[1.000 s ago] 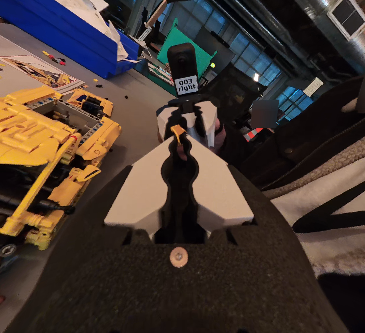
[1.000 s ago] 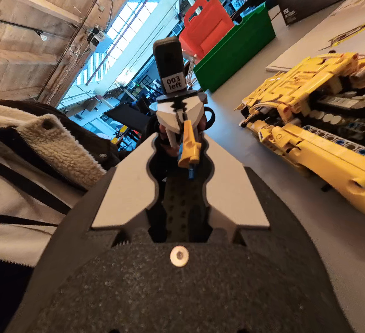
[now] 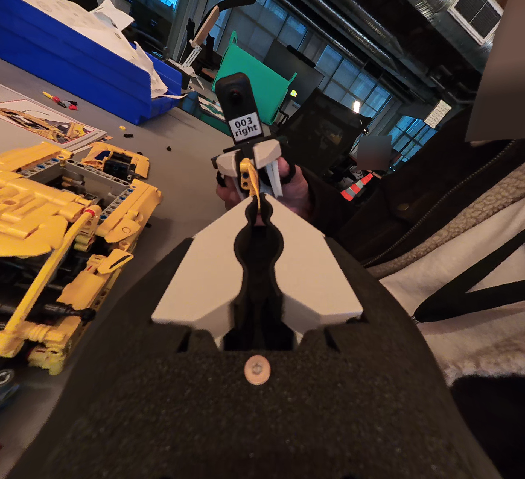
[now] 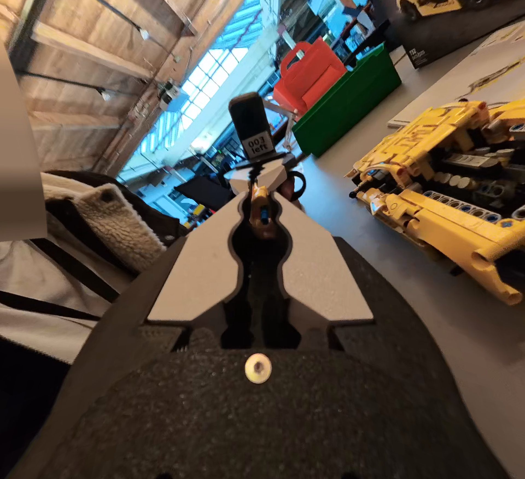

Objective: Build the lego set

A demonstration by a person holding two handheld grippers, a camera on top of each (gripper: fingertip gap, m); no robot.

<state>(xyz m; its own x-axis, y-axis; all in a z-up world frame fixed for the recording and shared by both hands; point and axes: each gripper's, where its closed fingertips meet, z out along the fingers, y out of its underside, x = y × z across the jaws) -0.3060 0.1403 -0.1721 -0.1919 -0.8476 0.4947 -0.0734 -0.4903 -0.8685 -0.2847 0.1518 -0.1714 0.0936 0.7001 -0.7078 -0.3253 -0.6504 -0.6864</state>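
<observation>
A small yellow piece (image 3: 249, 181) is pinched in mid-air between the closed left gripper (image 3: 259, 204) and closed right gripper (image 4: 260, 204), tip to tip, beside the yellow car model (image 3: 71, 227); a handover or seating seems in hand, needing one gripper's release next.

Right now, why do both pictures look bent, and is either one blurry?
Both views come through wide-angle lenses, so edges curve. Left wrist view: fairly sharp, the yellow lego car crisp under dim light. Right wrist view: softer, the small yellow piece smeared, bright windows washing out behind.

Grey table (image 3: 184, 170), blue-lit windows (image 3: 341, 73), timber ceiling (image 4: 85, 25)
</observation>
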